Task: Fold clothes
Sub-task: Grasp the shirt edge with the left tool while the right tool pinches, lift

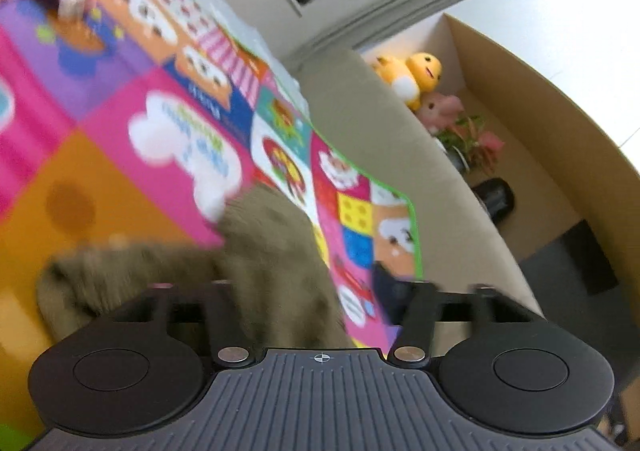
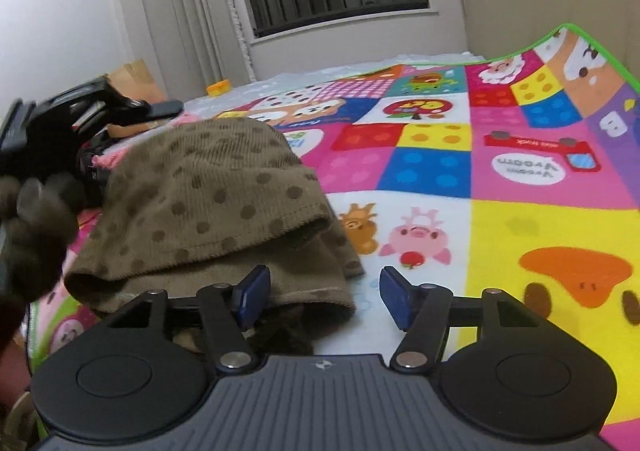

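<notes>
We see the olive dotted garment (image 2: 208, 211) directly ahead-left of the right gripper (image 2: 320, 295), whose jaws stand released; the left gripper (image 1: 312, 291) straddles cloth, grip indeterminable.

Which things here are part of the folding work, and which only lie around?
For the job:
olive dotted garment
right hand-held gripper, jaws open at the garment's hem
left hand-held gripper, too blurred to judge
play mat

Just lying about:
yellow plush toy
pink plush toy
</notes>
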Demonstrator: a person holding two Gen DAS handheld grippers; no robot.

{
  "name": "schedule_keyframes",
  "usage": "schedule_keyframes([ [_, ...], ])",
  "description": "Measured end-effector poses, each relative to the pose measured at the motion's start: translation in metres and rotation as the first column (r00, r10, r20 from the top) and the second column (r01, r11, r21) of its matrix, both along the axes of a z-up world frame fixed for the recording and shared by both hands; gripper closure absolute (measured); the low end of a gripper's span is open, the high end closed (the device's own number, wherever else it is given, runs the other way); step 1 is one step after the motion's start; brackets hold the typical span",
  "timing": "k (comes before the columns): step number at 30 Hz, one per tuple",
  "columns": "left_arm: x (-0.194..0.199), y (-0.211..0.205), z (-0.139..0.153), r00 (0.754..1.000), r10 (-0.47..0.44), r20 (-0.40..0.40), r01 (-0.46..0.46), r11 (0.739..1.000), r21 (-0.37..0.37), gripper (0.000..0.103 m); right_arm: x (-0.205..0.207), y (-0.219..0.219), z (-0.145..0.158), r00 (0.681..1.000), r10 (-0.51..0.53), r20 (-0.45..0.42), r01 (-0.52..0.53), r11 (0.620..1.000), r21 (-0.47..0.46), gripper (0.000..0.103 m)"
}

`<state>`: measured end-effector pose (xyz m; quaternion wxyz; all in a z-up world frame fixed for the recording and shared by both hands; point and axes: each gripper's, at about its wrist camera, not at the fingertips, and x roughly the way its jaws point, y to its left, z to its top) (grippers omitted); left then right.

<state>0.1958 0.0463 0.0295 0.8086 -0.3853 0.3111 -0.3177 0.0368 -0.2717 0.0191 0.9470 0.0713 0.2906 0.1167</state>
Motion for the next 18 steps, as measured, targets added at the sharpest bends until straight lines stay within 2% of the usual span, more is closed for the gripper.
schedule_keyframes([
  [3,-0.005,0.014,0.01,0.999,-0.001,0.051,0.002,1.0,-0.021,0.054,-0.006,0.011,0.012,0.998,0.038,0.057,-0.034,0.996,-0.077,0.039],
  [4,-0.012,0.02,0.011,0.998,0.0,0.064,0.002,1.0,-0.029,0.053,-0.012,0.021,0.018,0.992,0.081,0.099,-0.068,0.989,-0.129,0.03],
  [5,-0.018,0.027,0.013,0.997,0.002,0.078,0.001,0.999,-0.037,0.045,-0.018,0.034,0.024,0.982,0.126,0.142,-0.099,0.978,-0.182,0.018],
  [6,-0.025,0.035,0.013,0.996,0.022,0.089,-0.019,0.999,-0.03,0.034,-0.024,0.049,0.027,0.967,0.18,0.178,-0.137,0.963,-0.232,0.013],
  [7,-0.032,0.042,0.014,0.994,0.044,0.101,-0.042,0.999,-0.022,0.03,-0.029,0.066,0.03,0.949,0.24,0.207,-0.178,0.944,-0.277,0.01],
  [11,-0.05,0.071,0.01,0.983,0.158,0.09,-0.163,0.986,0.044,0.024,-0.037,0.134,0.02,0.88,0.414,0.231,-0.298,0.862,-0.41,0.008],
  [13,-0.059,0.081,0.002,0.979,0.194,0.063,-0.197,0.979,0.055,0.023,-0.032,0.163,0.007,0.871,0.436,0.224,-0.288,0.825,-0.486,0.008],
  [15,-0.069,0.089,-0.007,0.975,0.217,0.045,-0.22,0.973,0.069,0.022,-0.016,0.181,-0.006,0.884,0.424,0.197,-0.264,0.801,-0.537,0.008],
  [16,-0.075,0.091,-0.011,0.973,0.228,0.037,-0.23,0.97,0.081,0.022,-0.006,0.178,-0.007,0.899,0.398,0.184,-0.256,0.817,-0.516,0.018],
  [17,-0.078,0.093,-0.014,0.972,0.234,0.032,-0.236,0.967,0.093,0.022,0.002,0.17,-0.004,0.914,0.368,0.173,-0.25,0.845,-0.473,0.038],
  [18,-0.084,0.095,-0.018,0.972,0.235,0.032,-0.237,0.965,0.109,0.022,0.01,0.156,0.004,0.929,0.33,0.168,-0.242,0.884,-0.399,0.046],
])
